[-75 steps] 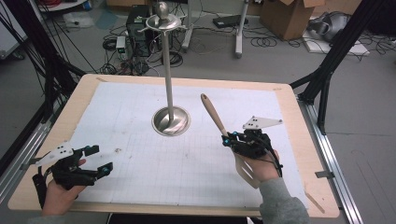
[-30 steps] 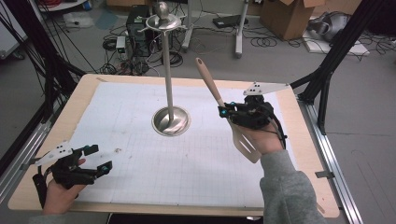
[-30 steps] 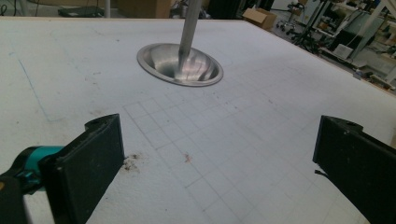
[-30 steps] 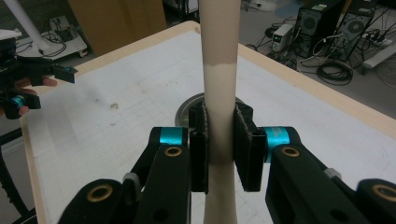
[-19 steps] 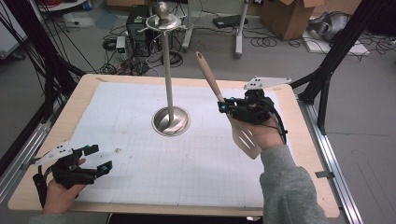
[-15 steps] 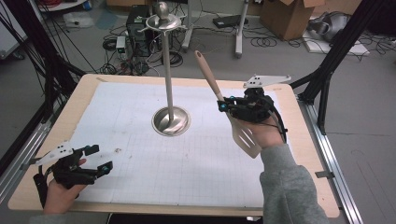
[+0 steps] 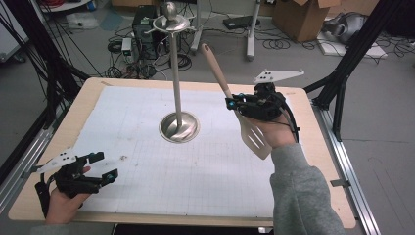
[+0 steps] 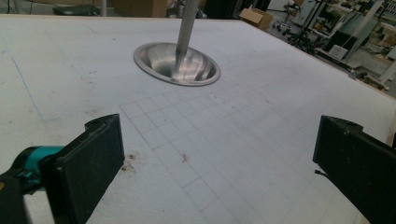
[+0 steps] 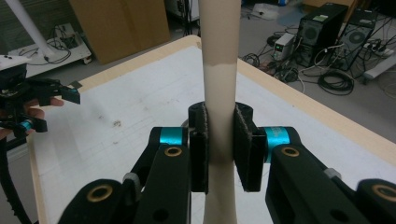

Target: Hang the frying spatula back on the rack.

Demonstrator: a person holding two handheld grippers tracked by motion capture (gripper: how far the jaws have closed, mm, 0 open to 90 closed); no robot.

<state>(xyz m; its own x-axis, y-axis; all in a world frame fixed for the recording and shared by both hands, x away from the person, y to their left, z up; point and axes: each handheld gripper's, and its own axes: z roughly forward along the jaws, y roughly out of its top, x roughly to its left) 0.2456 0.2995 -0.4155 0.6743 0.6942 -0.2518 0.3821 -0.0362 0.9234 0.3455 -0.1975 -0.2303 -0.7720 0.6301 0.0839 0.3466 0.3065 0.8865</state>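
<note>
Resting at the bench's [image 7: 313, 147] near left corner: left gripper [image 7: 100, 166], jaws spread wide, nothing between them, low over the gridded white sheet [image 7: 205, 166]. Toward the right edge, raised above the sheet: right gripper [image 7: 234, 104], clamped on the neck of a beige slotted spatula [image 7: 252, 134], handle tilted up and away, blade hanging near the wrist. At mid-bench, farther back: steel stand [image 7: 179, 125], round dished base, upright pole, capped top.

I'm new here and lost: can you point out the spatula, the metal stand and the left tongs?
spatula [image 7: 254, 138]: high view, on its slotted blade.
stand [image 7: 176, 78]: high view, on its upright pole.
left tongs [image 7: 103, 166]: high view, midway between the two open tips.
</note>
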